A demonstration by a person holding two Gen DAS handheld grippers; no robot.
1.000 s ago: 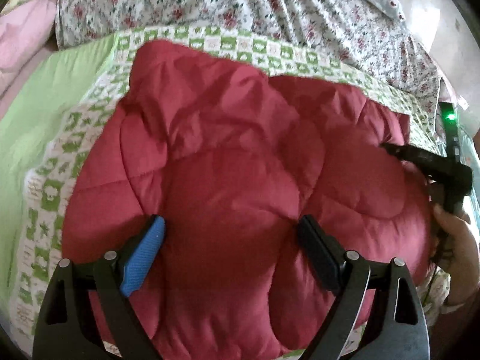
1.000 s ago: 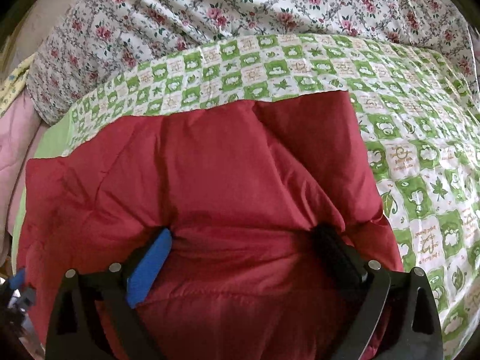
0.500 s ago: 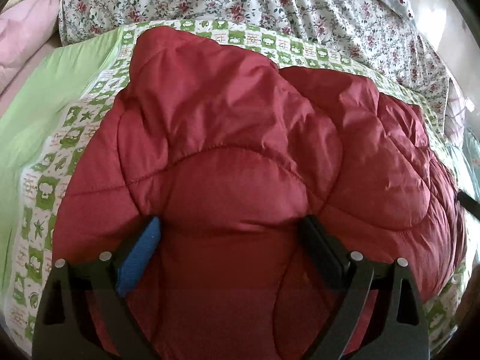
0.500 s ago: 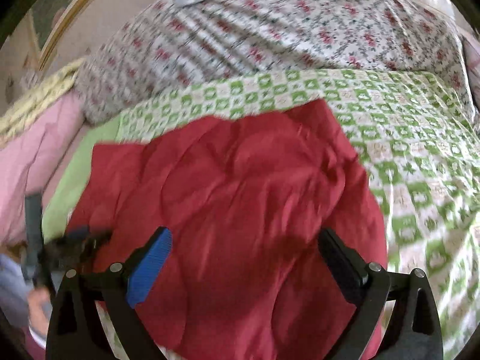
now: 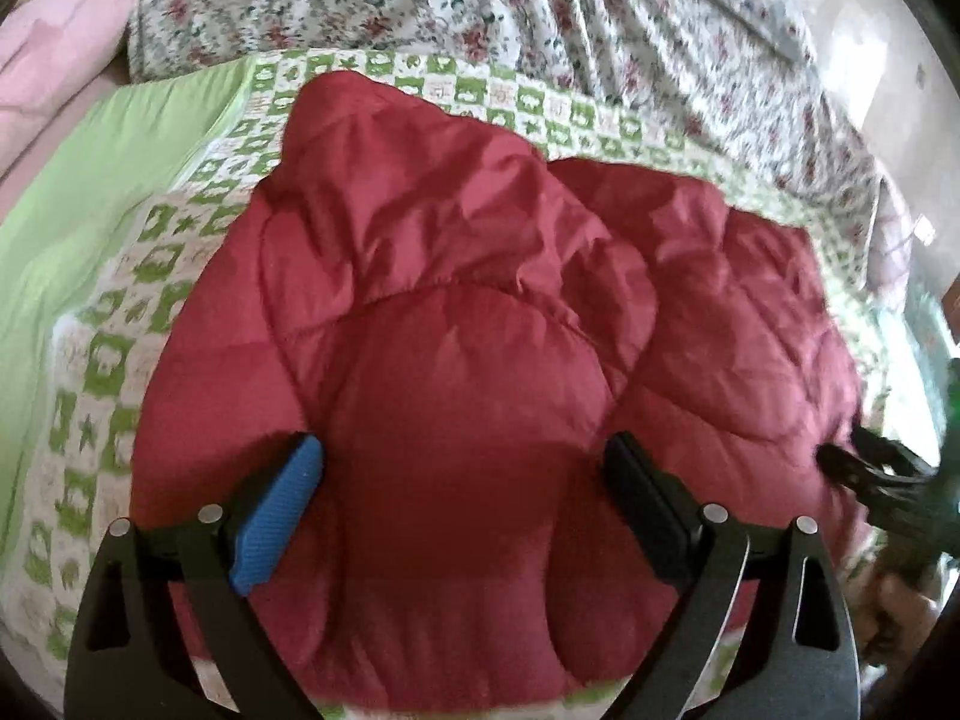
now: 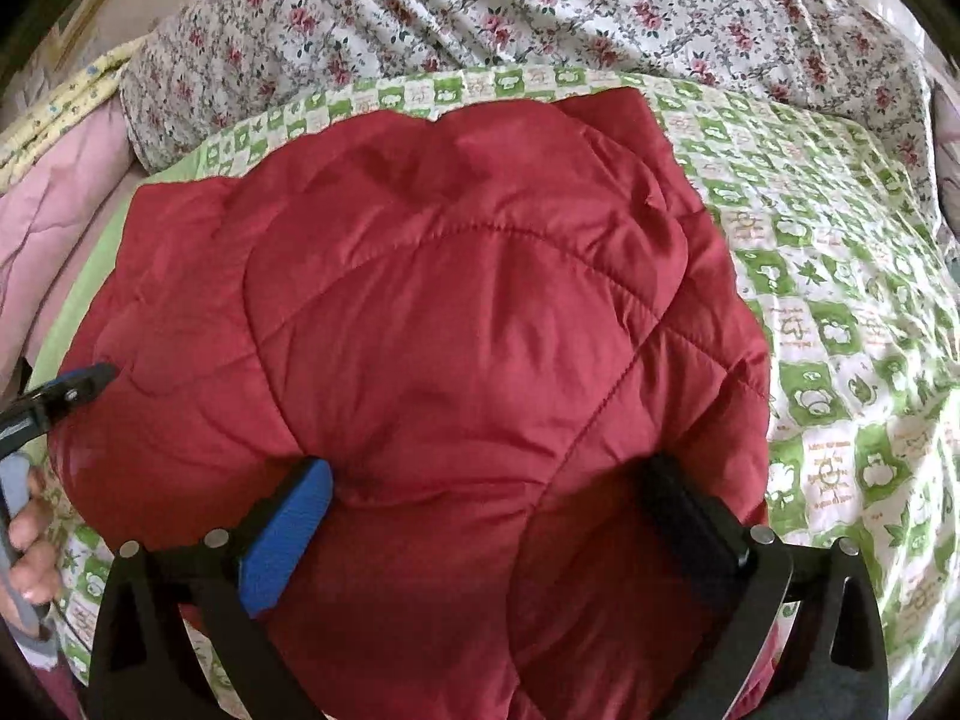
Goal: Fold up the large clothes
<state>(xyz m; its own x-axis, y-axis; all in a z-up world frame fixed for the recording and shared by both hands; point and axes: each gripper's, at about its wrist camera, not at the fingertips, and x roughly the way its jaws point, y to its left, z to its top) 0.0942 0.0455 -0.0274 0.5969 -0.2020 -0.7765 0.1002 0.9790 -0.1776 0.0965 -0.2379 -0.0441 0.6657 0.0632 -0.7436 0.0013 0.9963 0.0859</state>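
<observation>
A red quilted padded garment [image 5: 480,372] lies folded in a puffy bundle on a green and white patterned bed cover [image 5: 114,360]. It also fills the right wrist view [image 6: 456,324]. My left gripper [image 5: 465,486] is open, its jaws wide apart over the near left part of the bundle, with the cloth bulging between them. My right gripper [image 6: 492,510] is open too, jaws wide apart over the near right part. The right gripper shows at the right edge of the left wrist view [image 5: 870,474]. The left gripper shows at the left edge of the right wrist view [image 6: 60,390].
A floral sheet [image 6: 540,6] is heaped at the far side of the bed. Pink bedding [image 5: 48,72] and a plain green sheet [image 5: 90,204] lie to the left. The patterned cover [image 6: 840,276] stretches to the right of the garment.
Both grippers have shifted over the bundle and stayed open. The right gripper dropped back close to the near right part; the other gripper is back in view in each camera.
</observation>
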